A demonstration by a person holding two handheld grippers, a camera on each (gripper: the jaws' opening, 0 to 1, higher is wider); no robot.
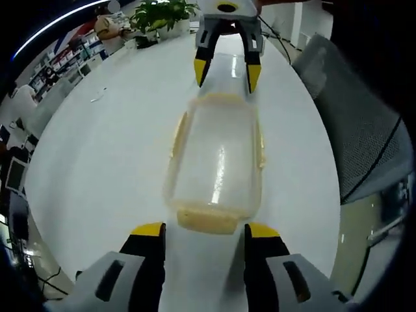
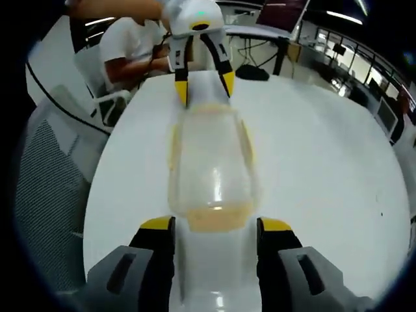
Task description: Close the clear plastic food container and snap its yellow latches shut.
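A clear plastic food container (image 1: 218,159) lies lengthwise on the white table (image 1: 110,149), its lid resting on top. Yellow latches show at its ends and sides; the near end latch (image 1: 208,220) sits just ahead of my left gripper (image 1: 205,231), which is open with its jaws either side of that end. My right gripper (image 1: 226,68) faces it from the far end, also open. In the right gripper view the same container (image 2: 211,169) stretches from my right gripper (image 2: 217,225) to my left gripper (image 2: 203,81). Whether any latch is snapped down I cannot tell.
A grey mesh chair (image 1: 364,149) stands by the table's right edge, and potted plants (image 1: 162,16) sit at the far end. In the right gripper view a seated person (image 2: 130,49) is behind the table and a mesh chair (image 2: 52,175) stands at the left.
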